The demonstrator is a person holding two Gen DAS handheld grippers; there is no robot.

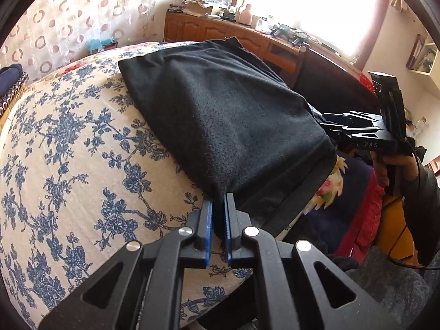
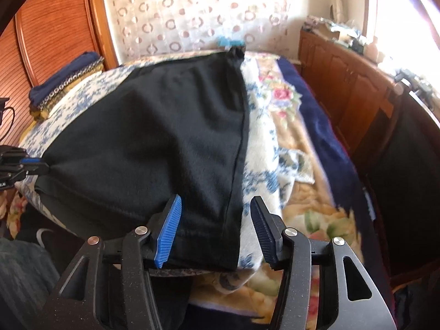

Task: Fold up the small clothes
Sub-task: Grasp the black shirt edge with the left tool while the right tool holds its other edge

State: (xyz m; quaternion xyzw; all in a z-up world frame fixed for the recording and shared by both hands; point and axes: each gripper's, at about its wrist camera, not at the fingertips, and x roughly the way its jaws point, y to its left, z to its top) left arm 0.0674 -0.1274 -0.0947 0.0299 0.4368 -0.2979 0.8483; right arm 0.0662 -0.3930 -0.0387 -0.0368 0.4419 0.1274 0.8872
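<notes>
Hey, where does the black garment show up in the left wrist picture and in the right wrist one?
Left wrist view: the black garment fills the centre, its near corner pinched in the left tool.
Right wrist view: the garment covers centre-left; its near hem lies between the open right tool.
Shared landmark: the blue floral sheet under it.

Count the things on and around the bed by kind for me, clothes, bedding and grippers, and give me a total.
Black garment being folded: 1
Floral bed covers, blue-and-white sheet and rose-patterned blanket: 2
Stack of folded cloth at the far corner: 1
Handheld grippers, left gripper shut on the garment's corner, right gripper open: 2
Total: 6
</notes>
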